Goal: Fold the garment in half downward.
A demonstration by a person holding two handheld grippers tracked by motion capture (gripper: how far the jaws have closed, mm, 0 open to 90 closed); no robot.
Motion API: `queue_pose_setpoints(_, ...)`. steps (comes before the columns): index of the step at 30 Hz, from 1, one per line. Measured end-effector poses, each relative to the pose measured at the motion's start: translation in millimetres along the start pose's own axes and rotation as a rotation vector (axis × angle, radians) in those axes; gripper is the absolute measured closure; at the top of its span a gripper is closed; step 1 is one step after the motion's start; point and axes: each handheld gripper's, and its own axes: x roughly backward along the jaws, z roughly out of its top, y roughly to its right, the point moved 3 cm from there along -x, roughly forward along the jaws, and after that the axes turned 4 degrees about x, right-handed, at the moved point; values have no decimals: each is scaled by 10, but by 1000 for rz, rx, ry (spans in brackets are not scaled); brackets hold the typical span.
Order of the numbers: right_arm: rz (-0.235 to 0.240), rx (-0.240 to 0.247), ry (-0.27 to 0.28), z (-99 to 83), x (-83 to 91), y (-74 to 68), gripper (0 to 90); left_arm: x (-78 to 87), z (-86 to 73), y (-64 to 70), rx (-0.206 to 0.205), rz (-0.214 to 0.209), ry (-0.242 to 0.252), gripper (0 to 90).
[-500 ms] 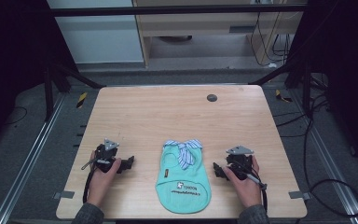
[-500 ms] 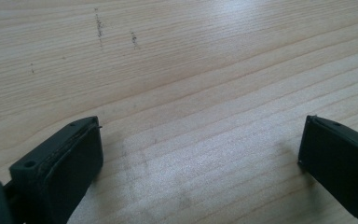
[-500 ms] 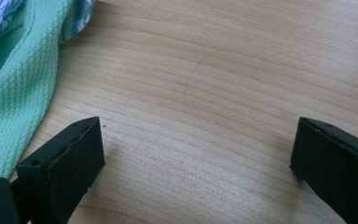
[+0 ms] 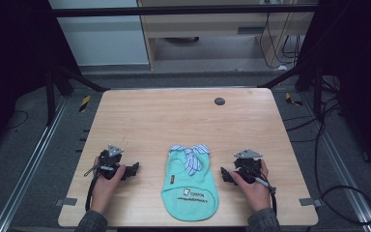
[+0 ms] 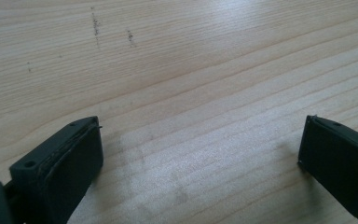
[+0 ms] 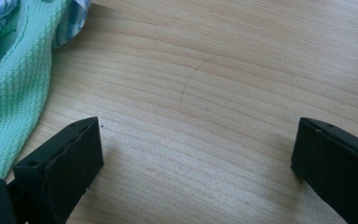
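A small mint-green garment [image 4: 191, 186] with a blue-and-white striped collar [image 4: 190, 155] lies flat near the table's front edge, between both hands. My left gripper [image 4: 133, 170] rests on the wood to its left, jaws wide open over bare table [image 5: 200, 154]. To the garment's right sits my right gripper [image 4: 225, 175], also open with nothing between its jaws [image 6: 196, 158]. In the right gripper view the green knit fabric [image 6: 14, 98] lies just beyond the left jaw, apart from it.
The wooden table [image 4: 183, 121] has a small dark round mark [image 4: 219, 101] near its back edge. Cables [image 4: 348, 193] trail on the grey floor at the right. A pale cabinet [image 4: 101, 34] stands beyond the table.
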Motion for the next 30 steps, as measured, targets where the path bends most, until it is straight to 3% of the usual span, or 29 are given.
queue_pose_setpoints(12,0,1,9,-33,43,-2,54,27,-23,37,-20,-27,13,15)
queue_pose_setpoints(15,-4,-2,16,-35,53,6,99,49,8,59,-6,-66,34,36)
queue_pose_setpoints(16,-5,3,17,-28,62,7,161,67,33,70,-13,-74,40,36)
queue_pose_setpoints(20,13,17,57,95,127,7,263,122,238,89,-37,-114,42,51)
queue_pose_setpoints(22,22,47,70,279,158,11,328,157,473,146,-72,-124,41,74)
queue_pose_setpoints(23,22,47,70,279,158,11,328,157,473,146,-72,-124,41,80)
queue_pose_setpoints(27,15,114,39,618,163,16,457,128,801,323,-113,-160,17,90)
queue_pose_setpoints(30,29,122,35,716,160,0,502,84,955,483,-148,-195,8,98)
